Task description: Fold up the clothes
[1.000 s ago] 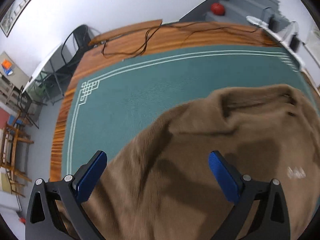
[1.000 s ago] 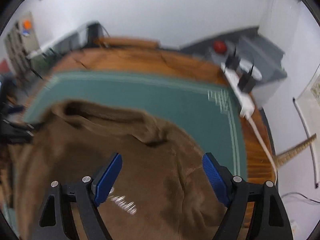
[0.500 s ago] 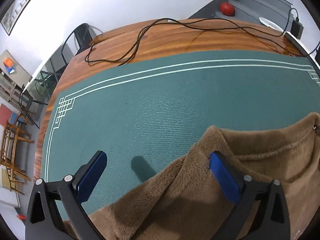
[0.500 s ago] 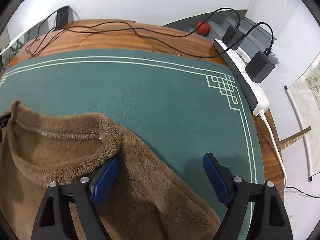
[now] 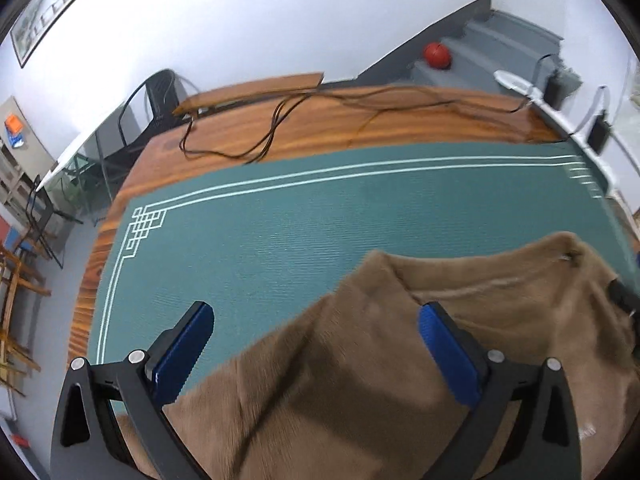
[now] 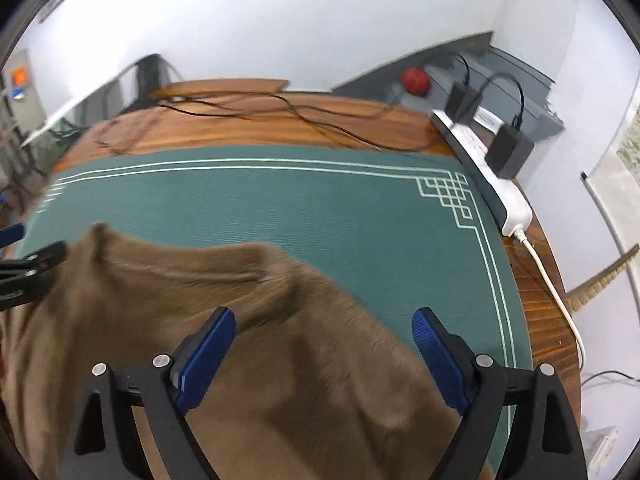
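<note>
A brown fleece sweater (image 5: 400, 360) lies spread on a green mat (image 5: 280, 240), its neckline toward the far side. In the left wrist view my left gripper (image 5: 316, 320) hovers open over the sweater's left shoulder, blue pads wide apart and gripping nothing. In the right wrist view the same sweater (image 6: 240, 320) fills the lower frame. My right gripper (image 6: 324, 320) hangs over its right shoulder, its jaws still opening, with the cloth below them and not pinched. The left gripper's black finger (image 6: 36, 268) shows at the left edge by the collar.
The mat (image 6: 320, 200) covers a wooden table (image 5: 360, 120) with black cables (image 5: 260, 136) across its far part. A white power strip (image 6: 488, 172) with black adapters lies along the right edge. Stairs with a red ball (image 5: 438, 54) stand behind.
Both grippers dipped close to the sweater's collar half a second ago and have since pulled back and up. The sweater now lies flatter, with its collar laid out on the mat.
</note>
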Motion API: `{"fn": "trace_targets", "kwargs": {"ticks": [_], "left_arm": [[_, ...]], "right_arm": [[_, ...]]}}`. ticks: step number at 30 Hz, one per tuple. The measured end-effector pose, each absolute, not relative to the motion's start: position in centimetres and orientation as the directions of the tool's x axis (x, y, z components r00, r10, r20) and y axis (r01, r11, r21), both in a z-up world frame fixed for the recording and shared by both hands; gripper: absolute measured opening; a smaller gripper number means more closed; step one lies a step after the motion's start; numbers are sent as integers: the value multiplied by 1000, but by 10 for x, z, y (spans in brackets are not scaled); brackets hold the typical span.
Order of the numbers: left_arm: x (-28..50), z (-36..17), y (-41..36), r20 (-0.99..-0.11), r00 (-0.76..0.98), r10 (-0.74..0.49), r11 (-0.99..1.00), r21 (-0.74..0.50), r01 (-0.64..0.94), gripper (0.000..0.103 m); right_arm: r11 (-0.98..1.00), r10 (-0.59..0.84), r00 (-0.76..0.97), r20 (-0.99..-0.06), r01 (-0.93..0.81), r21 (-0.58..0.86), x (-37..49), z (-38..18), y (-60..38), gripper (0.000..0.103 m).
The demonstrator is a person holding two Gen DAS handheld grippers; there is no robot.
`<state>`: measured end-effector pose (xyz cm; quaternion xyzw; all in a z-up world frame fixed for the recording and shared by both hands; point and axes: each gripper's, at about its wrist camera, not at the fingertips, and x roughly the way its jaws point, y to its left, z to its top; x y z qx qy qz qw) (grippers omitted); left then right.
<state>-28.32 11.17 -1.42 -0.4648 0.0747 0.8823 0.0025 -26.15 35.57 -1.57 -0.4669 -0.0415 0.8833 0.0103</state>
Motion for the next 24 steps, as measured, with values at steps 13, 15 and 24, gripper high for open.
{"fn": "trace_targets", "kwargs": {"ticks": [13,15,24], "left_arm": [[-141,62,133,-718,-693,-66,-981,173,-87,103],[-122,66,133,-717,-694,-68,-984,163,-71,103],[-46,45,137,-789,-611,-62,-993,113,-45,103]], "right_arm": [[-997,-45,-556,-830,80,0,-115,0,330,91],[-996,-55,-537,-842,83,13,-91,-5,331,91],[-994,-102,-421,-901,89,71,7,-48,334,91]]}}
